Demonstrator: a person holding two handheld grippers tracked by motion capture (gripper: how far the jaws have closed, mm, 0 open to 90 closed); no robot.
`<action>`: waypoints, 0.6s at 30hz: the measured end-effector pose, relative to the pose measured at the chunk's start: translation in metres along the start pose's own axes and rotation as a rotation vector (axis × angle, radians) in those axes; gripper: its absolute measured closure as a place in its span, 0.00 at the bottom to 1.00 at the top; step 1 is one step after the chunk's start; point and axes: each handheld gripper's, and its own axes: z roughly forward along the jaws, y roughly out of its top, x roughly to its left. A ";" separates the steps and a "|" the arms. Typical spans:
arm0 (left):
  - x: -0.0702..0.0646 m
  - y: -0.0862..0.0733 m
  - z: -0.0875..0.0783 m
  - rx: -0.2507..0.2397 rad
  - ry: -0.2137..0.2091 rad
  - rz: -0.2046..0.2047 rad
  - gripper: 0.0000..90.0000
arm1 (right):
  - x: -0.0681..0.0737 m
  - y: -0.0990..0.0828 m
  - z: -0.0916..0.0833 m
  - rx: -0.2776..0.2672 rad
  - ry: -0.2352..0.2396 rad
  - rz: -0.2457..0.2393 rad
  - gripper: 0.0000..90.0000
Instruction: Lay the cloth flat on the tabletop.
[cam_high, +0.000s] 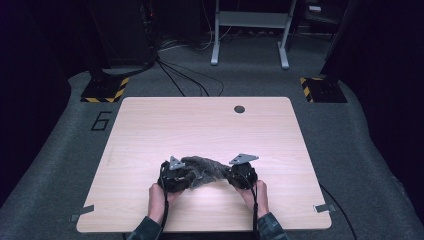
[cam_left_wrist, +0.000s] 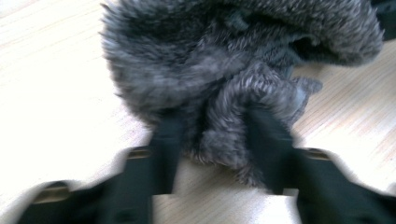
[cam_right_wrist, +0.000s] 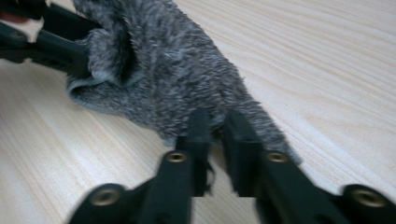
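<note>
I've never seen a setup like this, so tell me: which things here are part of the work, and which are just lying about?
In the work:
- grey fuzzy cloth
- left gripper, pinching a fold of it
- right gripper, shut on its other end

Just around:
- table, bearing the cloth
- white frame
- cables on the floor

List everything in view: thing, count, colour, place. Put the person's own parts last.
fuzzy cloth: one, grey, bunched on the near middle of the table, stretched between the two tools
table: one, light wood, centre of the high view
grommet hole: one, dark, far right part of the tabletop
tape strips: two, grey, at the near table corners
striped floor plates: two, black and yellow, on the floor beyond the table
white frame: one, on the floor at the back
hands: two, at the near table edge
left tool: one, black, jaws on a fold of the cloth
right tool: one, black, pinching the cloth's other end
</note>
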 end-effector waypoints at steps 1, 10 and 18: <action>0.000 -0.001 0.000 -0.005 -0.006 -0.006 0.84 | -0.001 0.000 -0.002 -0.013 -0.001 -0.002 0.99; 0.007 -0.005 -0.019 -0.054 -0.029 -0.007 0.91 | -0.009 0.001 -0.039 -0.116 0.047 0.070 0.84; 0.004 -0.004 -0.019 -0.064 -0.034 0.002 0.93 | 0.018 0.014 -0.007 0.001 0.045 -0.017 0.48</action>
